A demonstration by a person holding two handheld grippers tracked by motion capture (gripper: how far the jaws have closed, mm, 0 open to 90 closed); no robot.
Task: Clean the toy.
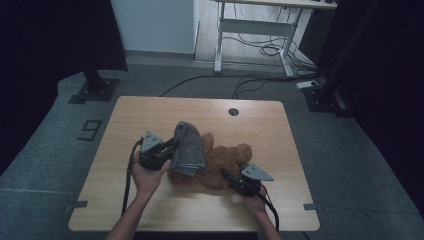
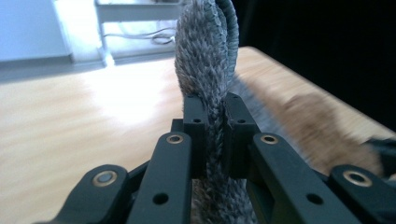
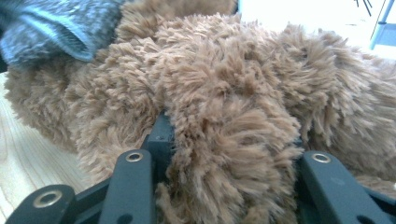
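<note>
High view, surroundings: a white desk frame [image 1: 252, 30] with cables stands past the table [image 1: 125, 200] at 12 o'clock; a round hole [image 1: 233, 111] sits near the far edge.
High view, toy: the teddy bear [image 1: 220, 162] lies mid-table, a grey cloth [image 1: 189, 148] draped over its 9 o'clock side.
Left gripper view: the left gripper [image 2: 217, 121] is clamped on a fold of the cloth [image 2: 205, 60]; the bear [image 2: 322, 126] is blurred at 3 o'clock.
Right gripper view: the right gripper [image 3: 229, 144] seems closed on a limb of the bear [image 3: 224, 107], its jaws half buried in fur; the cloth [image 3: 51, 28] is at 10 o'clock.
</note>
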